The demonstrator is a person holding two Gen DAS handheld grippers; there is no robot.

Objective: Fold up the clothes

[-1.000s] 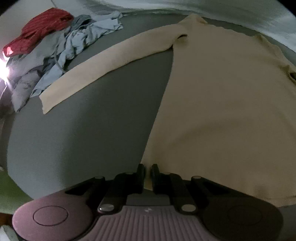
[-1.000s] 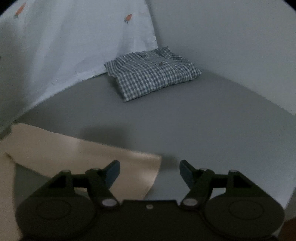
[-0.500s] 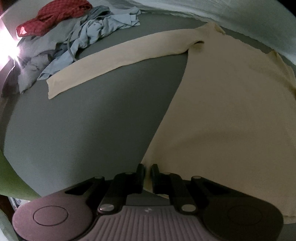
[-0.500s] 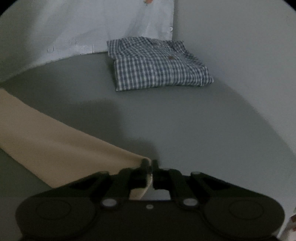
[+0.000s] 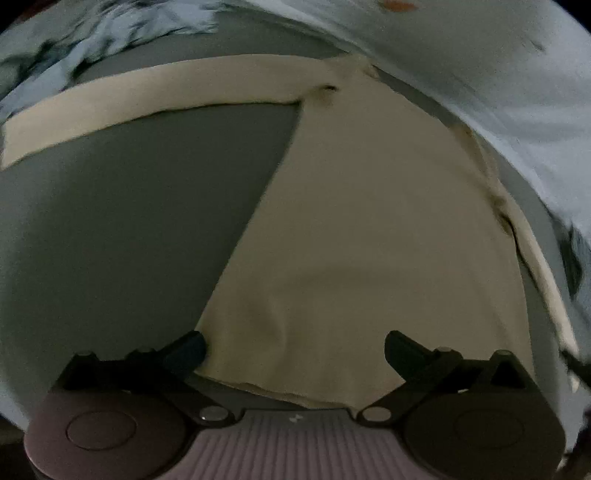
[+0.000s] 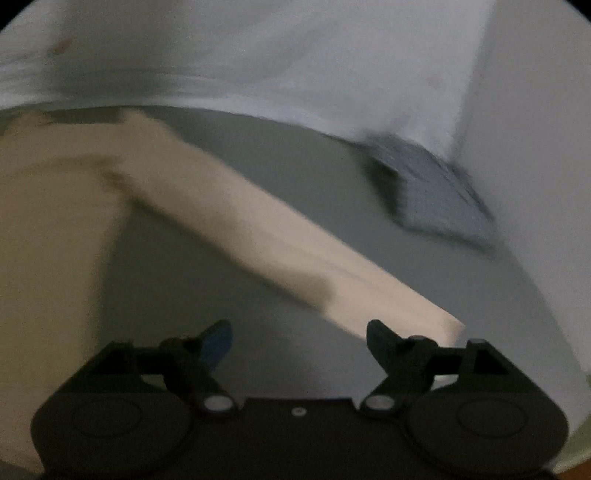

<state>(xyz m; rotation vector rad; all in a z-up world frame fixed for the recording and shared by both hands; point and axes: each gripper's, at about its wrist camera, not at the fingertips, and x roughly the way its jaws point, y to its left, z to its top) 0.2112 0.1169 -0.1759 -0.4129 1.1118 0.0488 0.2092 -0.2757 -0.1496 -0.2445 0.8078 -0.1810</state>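
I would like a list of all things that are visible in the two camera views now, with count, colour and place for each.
cream sweater: one, cream, spread flat on the grey surface; both sleeves stretched out to the sides, hem close to the left gripper.
grey surface: one, grey, under all the clothes.
folded shirt: one, blue-grey, blurred, far right near the wall.
pile of clothes: one heap, pale blue-grey, blurred, far left.
pale sheet: one, whitish with small orange marks, along the far edge.
left gripper: one, dark, open, over the sweater hem.
right gripper: one, black, open, near the right sleeve's cuff.
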